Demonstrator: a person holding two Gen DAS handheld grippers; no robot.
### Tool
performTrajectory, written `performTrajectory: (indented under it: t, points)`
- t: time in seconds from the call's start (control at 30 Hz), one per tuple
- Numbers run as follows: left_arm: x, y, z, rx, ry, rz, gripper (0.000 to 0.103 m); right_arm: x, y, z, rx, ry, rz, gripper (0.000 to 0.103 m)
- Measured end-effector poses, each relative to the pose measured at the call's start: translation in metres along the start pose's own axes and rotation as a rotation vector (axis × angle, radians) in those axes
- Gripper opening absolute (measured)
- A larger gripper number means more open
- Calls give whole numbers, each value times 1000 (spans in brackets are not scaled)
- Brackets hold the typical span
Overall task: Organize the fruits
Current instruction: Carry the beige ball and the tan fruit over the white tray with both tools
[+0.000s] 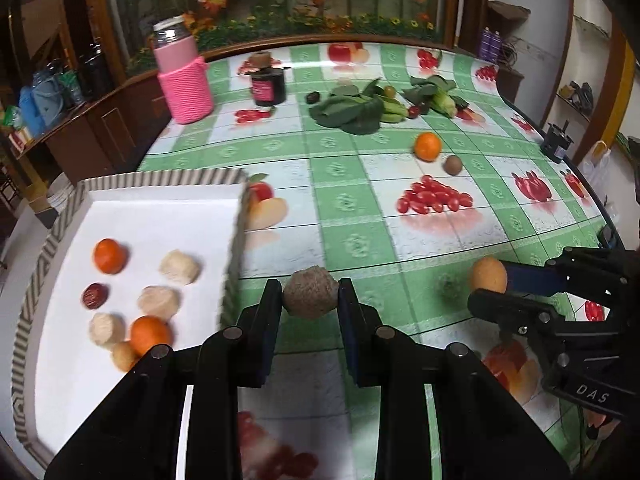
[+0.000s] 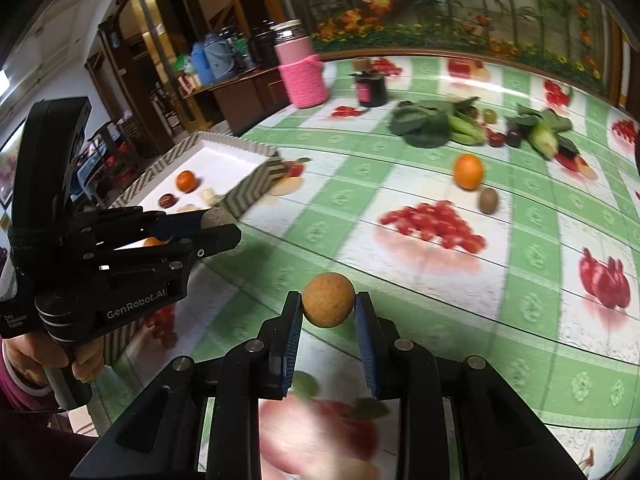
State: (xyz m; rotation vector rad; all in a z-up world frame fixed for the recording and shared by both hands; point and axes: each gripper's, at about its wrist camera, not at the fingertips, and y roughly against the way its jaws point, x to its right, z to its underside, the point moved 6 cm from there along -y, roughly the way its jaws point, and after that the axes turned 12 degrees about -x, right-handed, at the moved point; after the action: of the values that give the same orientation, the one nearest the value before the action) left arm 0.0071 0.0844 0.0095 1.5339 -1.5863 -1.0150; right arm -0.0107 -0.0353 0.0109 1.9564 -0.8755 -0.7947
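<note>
Left gripper: clamped on a rough brown-grey fruit, held above the table just beside the tray.
Right gripper: closed on a tan round fruit, carried over the tablecloth.
Tray: 3 orange fruits, 1 dark red, several pale ones lay inside.
Loose fruit: an orange and a kiwi sat mid-table, near each other.
Handling: both held fruits looked light, firm and prone to roll; gripping across the widest part seemed safest.

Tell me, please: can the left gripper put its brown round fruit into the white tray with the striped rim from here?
Probably yes. The left gripper holds the brown round fruit just right of the white tray; only the low striped rim lies between, and bare floor shows inside.
</note>
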Motion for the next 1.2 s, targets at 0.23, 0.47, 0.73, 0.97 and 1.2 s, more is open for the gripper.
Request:
performTrajectory:
  t: [0.23,0.47,0.73,0.97,1.2]
  points:
    - [-30,12,10,19,41,-34,25,-39,-6,-12,0,73,-22,27]
    - [-66,18,22,18,95,-68,25,-78,-14,-25,-4,144,-52,27]
    - [-114,22,41,6,180,-92,25,-121,-29,-34,-25,226,-85,27]
    - [-155,17,60,-25,261,-108,26,-150,-43,-37,-55,279,-112,27]
    - [-175,6,71,-53,303,-121,26,-181,-62,-37,-94,341,-137,27]
